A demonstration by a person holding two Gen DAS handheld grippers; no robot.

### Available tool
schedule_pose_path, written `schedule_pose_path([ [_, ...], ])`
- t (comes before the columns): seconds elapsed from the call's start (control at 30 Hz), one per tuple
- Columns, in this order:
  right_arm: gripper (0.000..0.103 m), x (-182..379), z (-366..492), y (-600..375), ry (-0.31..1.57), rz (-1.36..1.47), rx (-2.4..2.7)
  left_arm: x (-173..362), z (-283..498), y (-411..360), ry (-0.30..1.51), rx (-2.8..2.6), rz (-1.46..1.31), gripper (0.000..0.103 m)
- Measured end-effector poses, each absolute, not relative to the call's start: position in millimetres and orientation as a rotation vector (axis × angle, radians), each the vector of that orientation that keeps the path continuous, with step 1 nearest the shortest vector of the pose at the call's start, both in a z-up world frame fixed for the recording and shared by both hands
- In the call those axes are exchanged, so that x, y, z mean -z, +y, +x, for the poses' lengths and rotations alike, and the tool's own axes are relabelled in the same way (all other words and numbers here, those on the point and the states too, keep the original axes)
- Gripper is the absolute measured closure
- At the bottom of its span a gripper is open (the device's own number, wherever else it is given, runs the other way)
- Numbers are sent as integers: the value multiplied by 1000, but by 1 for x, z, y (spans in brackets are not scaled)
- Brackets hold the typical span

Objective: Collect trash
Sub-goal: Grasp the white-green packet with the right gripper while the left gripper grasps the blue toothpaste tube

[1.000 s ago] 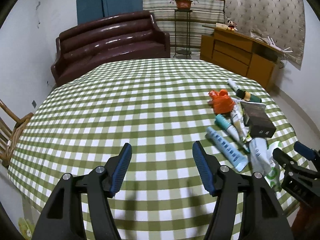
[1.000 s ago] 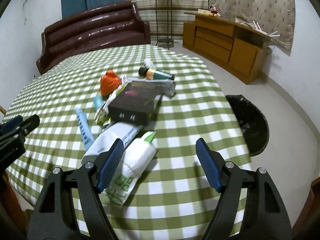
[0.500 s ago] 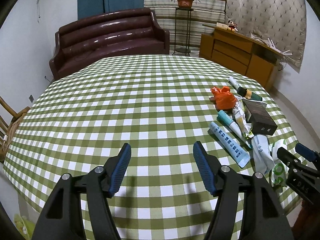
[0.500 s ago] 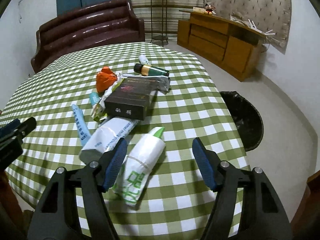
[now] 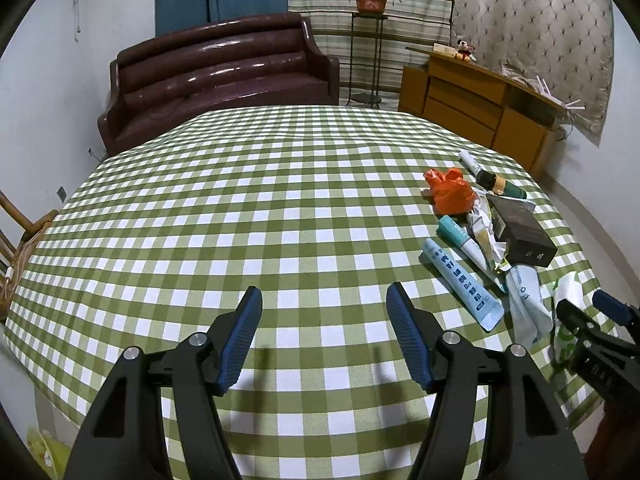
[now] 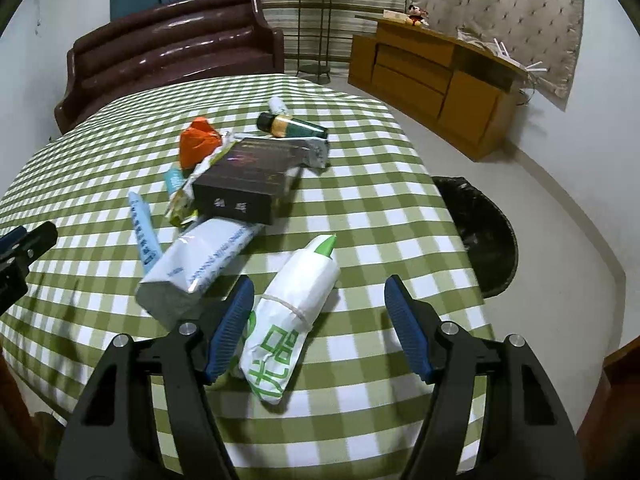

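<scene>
Trash lies in a heap on the green checked table (image 6: 380,216): a white-and-green pouch (image 6: 292,316), a pale blue packet (image 6: 200,260), a black box (image 6: 248,184), a blue tube (image 6: 142,230), an orange bag (image 6: 198,142) and a dark bottle (image 6: 292,128). My right gripper (image 6: 320,328) is open, the pouch lying just inside its left finger. My left gripper (image 5: 324,340) is open and empty over bare cloth, left of the heap, where the blue tube (image 5: 460,284) and orange bag (image 5: 450,192) show.
A black-lined trash bin (image 6: 480,232) stands on the floor right of the table. A dark red sofa (image 5: 216,76) is behind the table, a wooden cabinet (image 5: 480,108) at the back right, a wooden chair (image 5: 16,240) at the left.
Both grippers have drawn back and risen a little. The right gripper has shifted so the white-and-green pouch now lies between its fingers near the left one. Both stay open.
</scene>
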State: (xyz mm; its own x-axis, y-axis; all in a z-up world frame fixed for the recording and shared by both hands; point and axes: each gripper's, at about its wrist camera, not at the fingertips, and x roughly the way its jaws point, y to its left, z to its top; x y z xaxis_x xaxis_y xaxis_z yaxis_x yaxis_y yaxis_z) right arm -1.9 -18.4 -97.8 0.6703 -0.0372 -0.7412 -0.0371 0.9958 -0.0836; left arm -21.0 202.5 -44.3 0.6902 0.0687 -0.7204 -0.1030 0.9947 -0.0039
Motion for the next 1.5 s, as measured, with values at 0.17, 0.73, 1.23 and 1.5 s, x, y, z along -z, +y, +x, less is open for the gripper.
schedule_pose_path([
  [0.17,43,101,2,-19,857,-58,-35,46,-20,196,811,-87,-38,40],
  [0.73,75,106,0,-38,821,-134,-83,52,-14,178,842,-50,-33,37],
  [1.23,74,111,7,-58,821,-81,-126,62,22,126,923,11,-52,32],
  [1.5,74,110,7,-63,822,-56,-149,71,27,129,958,20,-52,31],
])
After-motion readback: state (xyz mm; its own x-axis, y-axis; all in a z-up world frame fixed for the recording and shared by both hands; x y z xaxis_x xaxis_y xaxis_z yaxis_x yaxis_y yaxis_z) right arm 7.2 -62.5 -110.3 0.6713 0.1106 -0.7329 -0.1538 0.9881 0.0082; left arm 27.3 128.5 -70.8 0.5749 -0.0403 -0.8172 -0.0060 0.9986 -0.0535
